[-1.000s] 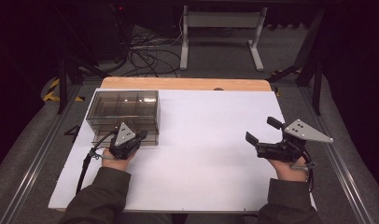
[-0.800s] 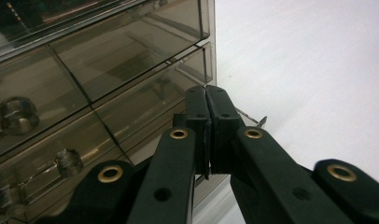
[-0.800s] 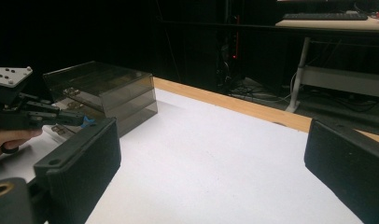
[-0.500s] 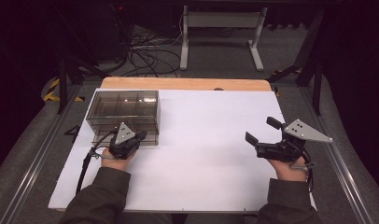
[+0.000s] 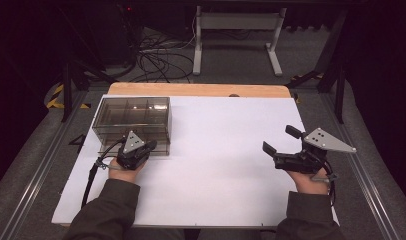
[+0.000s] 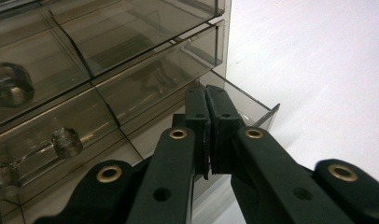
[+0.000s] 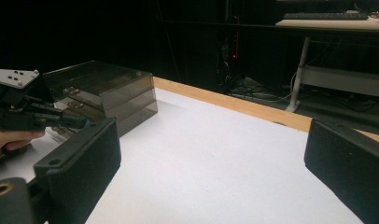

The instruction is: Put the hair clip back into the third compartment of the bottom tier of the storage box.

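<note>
Left gripper (image 6: 207, 135) has its jaws pressed together, and from the left gripper view I cannot tell whether anything thin is pinched between them or they simply meet. Just past the tips, and slightly below them, the bottom drawer (image 6: 246, 100) of the smoked plastic drawer cabinet (image 5: 133, 120) stands part-way out of its slot, its clear front corner jutting toward the white table cover (image 5: 226, 150). Beyond that, the upper drawers sit flush, and round clear knobs (image 6: 66, 142) show off to the left of the jaws.

Right gripper (image 5: 283, 142) is held well apart from the cabinet, its jaws spread wide over bare cover, idle; from its own view the cabinet lies far ahead and to its left.

My reading is that the step in hand is working the bottom drawer, either drawing it out or about to push it home; which of the two, the pictures do not settle. The next move calls for a straight travel along the drawer's slide, keeping the tips level so the thin plastic does not twist or the light cabinet skid.
</note>
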A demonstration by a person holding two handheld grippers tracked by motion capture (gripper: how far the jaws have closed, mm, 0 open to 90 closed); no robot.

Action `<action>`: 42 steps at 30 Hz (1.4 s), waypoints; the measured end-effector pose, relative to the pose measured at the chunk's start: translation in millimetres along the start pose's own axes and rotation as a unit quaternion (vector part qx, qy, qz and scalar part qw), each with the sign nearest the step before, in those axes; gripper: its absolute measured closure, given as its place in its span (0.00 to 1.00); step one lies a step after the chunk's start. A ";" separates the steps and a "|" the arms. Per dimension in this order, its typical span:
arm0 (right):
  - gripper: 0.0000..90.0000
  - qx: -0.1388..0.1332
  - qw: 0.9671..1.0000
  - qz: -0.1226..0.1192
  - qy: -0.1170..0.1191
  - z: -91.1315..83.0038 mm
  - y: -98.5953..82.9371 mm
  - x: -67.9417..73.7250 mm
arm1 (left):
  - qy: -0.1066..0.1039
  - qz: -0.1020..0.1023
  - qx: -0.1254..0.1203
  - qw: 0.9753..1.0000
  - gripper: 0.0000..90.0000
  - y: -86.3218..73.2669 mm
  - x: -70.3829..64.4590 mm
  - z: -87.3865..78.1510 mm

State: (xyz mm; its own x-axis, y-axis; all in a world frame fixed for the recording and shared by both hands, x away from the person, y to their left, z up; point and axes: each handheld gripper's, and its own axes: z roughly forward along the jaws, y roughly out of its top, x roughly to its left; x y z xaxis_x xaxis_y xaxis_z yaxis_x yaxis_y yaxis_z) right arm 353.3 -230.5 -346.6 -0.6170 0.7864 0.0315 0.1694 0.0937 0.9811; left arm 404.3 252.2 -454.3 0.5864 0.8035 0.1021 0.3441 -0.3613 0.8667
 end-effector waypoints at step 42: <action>0.05 0.004 1.000 0.000 -0.001 2.0 -1.6 -0.3 | -0.007 -0.013 -0.049 0.999 0.74 14.6 -0.8 -17.3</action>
State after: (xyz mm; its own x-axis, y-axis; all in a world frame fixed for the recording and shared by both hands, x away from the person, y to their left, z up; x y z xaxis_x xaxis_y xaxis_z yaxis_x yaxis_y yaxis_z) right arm 354.8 -229.6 -348.6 -0.6161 0.7870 0.0316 0.1750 0.0977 0.9797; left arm 396.2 254.5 -433.2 0.5887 0.8050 0.0737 0.2855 -0.2923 0.9127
